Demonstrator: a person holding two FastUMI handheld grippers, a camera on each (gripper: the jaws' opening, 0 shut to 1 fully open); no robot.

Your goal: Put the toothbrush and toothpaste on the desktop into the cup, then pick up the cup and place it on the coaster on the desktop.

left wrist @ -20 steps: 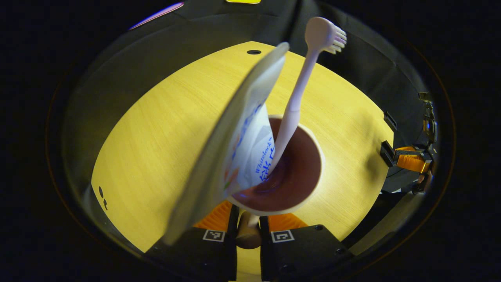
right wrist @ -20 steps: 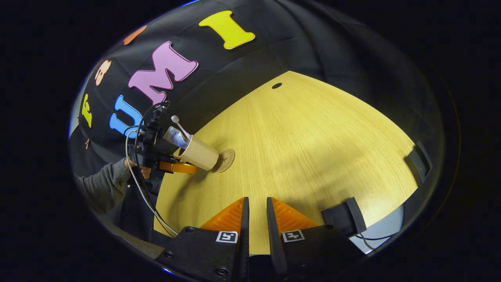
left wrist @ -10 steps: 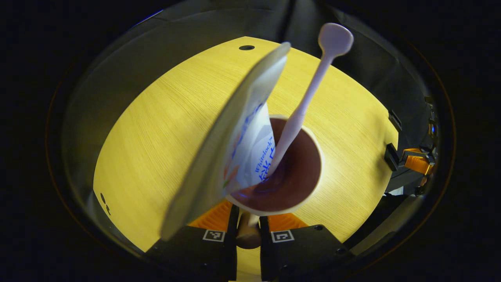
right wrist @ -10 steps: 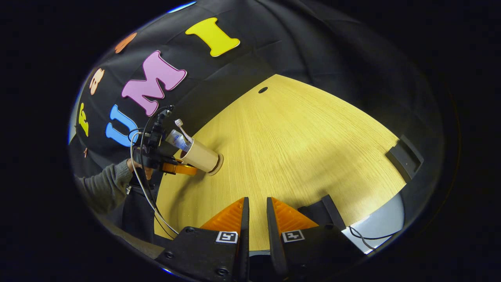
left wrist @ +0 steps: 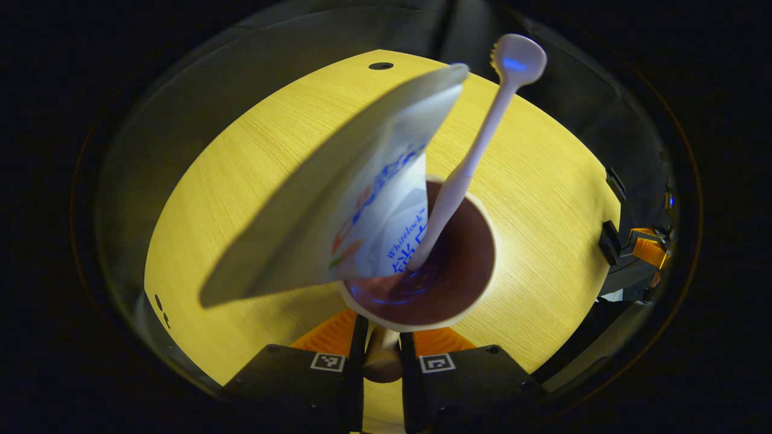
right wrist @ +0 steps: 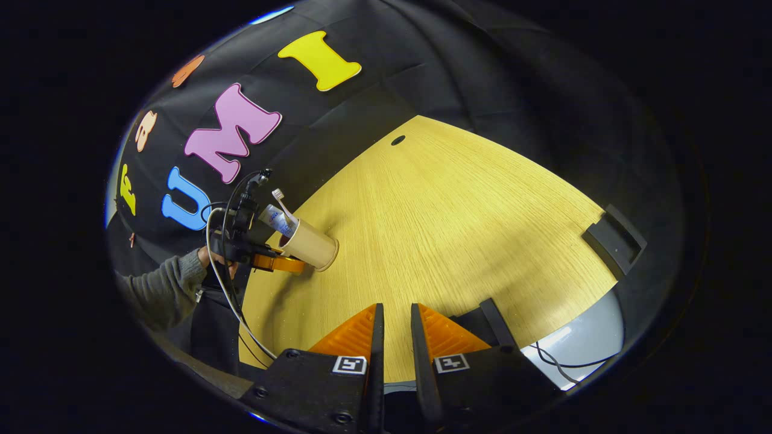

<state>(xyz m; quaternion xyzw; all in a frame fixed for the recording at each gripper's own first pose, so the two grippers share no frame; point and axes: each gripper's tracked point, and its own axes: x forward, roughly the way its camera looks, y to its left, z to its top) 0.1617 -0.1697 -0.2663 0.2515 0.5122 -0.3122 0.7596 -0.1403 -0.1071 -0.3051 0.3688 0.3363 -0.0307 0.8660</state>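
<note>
A beige cup (left wrist: pixel 476 241) with a brown inside holds a white toothpaste tube (left wrist: pixel 362 199) and a pale toothbrush (left wrist: pixel 476 157), both leaning out over the rim. My left gripper (left wrist: pixel 381 328) is shut on a beige part of the cup's near side. In the right gripper view the cup (right wrist: pixel 310 244) stands on the wooden table (right wrist: pixel 458 229) at the left, with the left gripper (right wrist: pixel 277 263) at its side. The coaster is hidden under the cup's base. My right gripper (right wrist: pixel 393 313) hangs shut over the table's near edge, with nothing between its fingers.
A small round hole (right wrist: pixel 398 140) sits at the table's far corner. Black blocks (right wrist: pixel 612 238) (right wrist: pixel 485 316) stand along the right and near edges. A grey sleeve (right wrist: pixel 163 289) and cables (right wrist: pixel 232 301) are behind the left gripper. My right gripper's orange fingers (left wrist: pixel 650 250) show at the table's right edge.
The cup came down over the coaster, which showed beside its base a second ago and is now covered. The toothpaste tube has tipped further left in the cup. The toothbrush head turned.
</note>
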